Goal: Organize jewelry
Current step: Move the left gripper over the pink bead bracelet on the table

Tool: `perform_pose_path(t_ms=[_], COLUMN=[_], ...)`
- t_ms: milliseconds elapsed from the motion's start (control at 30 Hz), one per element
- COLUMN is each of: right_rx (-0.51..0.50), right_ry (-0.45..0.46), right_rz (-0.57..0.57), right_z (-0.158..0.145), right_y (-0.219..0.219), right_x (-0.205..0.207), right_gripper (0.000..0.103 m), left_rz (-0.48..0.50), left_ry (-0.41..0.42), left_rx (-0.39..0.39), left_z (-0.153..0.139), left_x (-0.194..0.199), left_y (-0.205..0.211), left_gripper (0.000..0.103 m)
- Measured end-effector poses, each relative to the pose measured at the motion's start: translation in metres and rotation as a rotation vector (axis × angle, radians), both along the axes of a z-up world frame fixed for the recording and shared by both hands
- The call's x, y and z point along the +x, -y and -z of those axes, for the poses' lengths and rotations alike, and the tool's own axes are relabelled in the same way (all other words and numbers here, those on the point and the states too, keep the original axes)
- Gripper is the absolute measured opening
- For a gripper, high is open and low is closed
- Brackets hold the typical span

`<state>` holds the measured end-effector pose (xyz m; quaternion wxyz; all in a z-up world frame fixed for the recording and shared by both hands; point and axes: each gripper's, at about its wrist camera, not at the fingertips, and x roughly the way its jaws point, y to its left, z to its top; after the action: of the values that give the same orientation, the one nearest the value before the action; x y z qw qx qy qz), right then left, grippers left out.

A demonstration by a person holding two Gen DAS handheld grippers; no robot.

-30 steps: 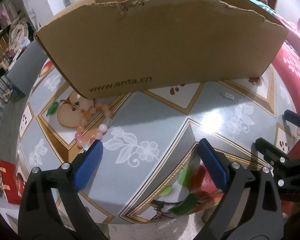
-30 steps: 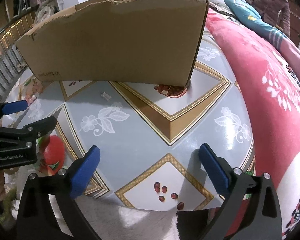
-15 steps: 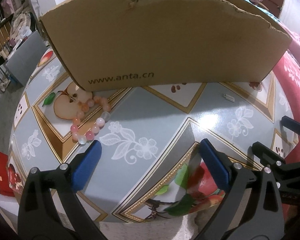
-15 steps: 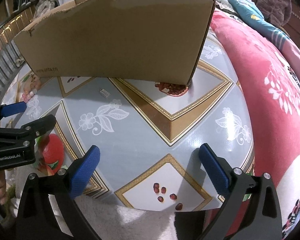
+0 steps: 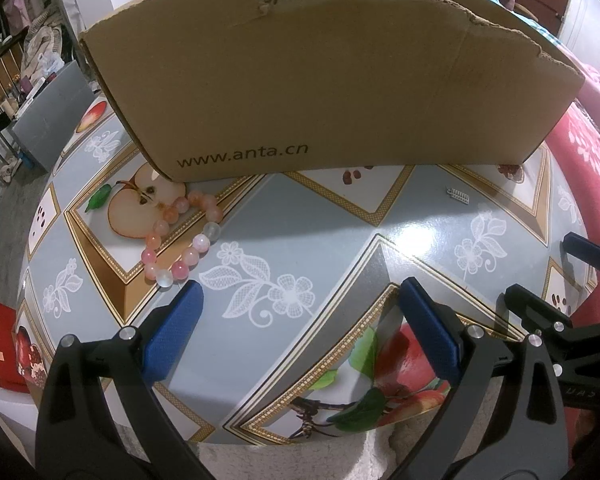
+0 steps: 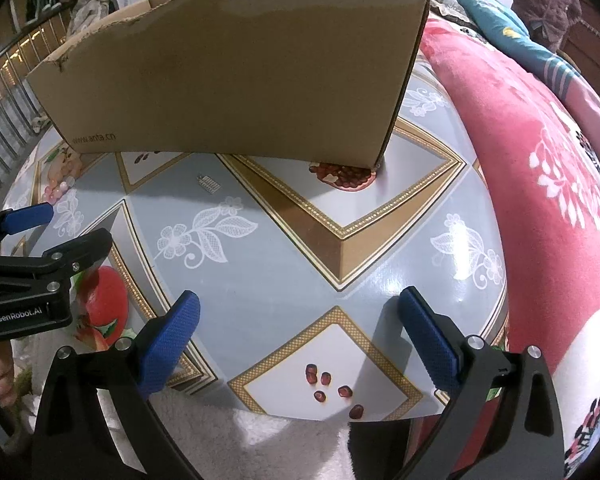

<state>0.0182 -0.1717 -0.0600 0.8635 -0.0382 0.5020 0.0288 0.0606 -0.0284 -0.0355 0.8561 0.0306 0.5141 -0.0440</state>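
A pink and white bead bracelet [image 5: 182,236] lies on the patterned table, just in front of the left end of a brown cardboard box [image 5: 332,92]. It shows small at the far left in the right wrist view [image 6: 58,190]. A small silver clip-like piece [image 5: 459,197] lies on the table right of centre, also in the right wrist view [image 6: 208,183]. My left gripper [image 5: 300,320] is open and empty, its left fingertip just below the bracelet. My right gripper [image 6: 300,328] is open and empty over the table's near edge. The box [image 6: 236,76] hides its own inside.
The table [image 5: 332,240] has a glossy fruit and flower cover. A red flowered blanket [image 6: 548,168] lies along the right side. A grey box [image 5: 48,116] and clutter stand off the table at the far left. A red bag [image 5: 4,344] lies on the floor.
Both grippers have risen and drawn slightly back, so the box and bracelet sit lower in view. The jaws stay open. Nothing on the table has moved.
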Motion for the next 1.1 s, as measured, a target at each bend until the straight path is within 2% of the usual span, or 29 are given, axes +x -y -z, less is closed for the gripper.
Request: perform_pose_path(t_ms=[300, 500, 667, 800, 967, 1033, 1067, 1100], right_rx=[0.000, 0.000, 0.003, 0.003, 0.003, 0.005, 0.005, 0.005], right_ry=[-0.004, 0.004, 0.014, 0.023, 0.046, 0.042, 0.041, 0.040], right_rz=[0.008, 0.009, 0.008, 0.002, -0.009, -0.012, -0.012, -0.012], right_z=[0.000, 0.000, 0.000, 0.000, 0.001, 0.000, 0.000, 0.000], right_y=[0.000, 0.000, 0.000, 0.001, 0.000, 0.000, -0.001, -0.001], right_x=[0.000, 0.000, -0.002, -0.003, -0.006, -0.006, -0.006, -0.006], right_gripper=[0.097, 0.097, 0.097, 0.097, 0.097, 0.097, 0.097, 0.097], left_rz=[-0.012, 0.020, 0.046, 0.080, 0.072, 0.077, 0.082, 0.091], left_ry=[-0.009, 0.053, 0.068, 0.142, 0.228, 0.248, 0.249, 0.238], left_rx=[0.001, 0.012, -0.004, -0.092, -0.097, -0.098, -0.094, -0.090], left_z=[-0.002, 0.001, 0.002, -0.010, -0.026, -0.031, -0.033, -0.032], left_x=[0.000, -0.013, -0.024, -0.046, -0.056, -0.054, -0.050, -0.047], left_y=[0.003, 0.004, 0.001, -0.019, -0.042, -0.047, -0.046, -0.046], left_gripper=[0.095, 0.096, 0.096, 0.096, 0.094, 0.085, 0.073, 0.065])
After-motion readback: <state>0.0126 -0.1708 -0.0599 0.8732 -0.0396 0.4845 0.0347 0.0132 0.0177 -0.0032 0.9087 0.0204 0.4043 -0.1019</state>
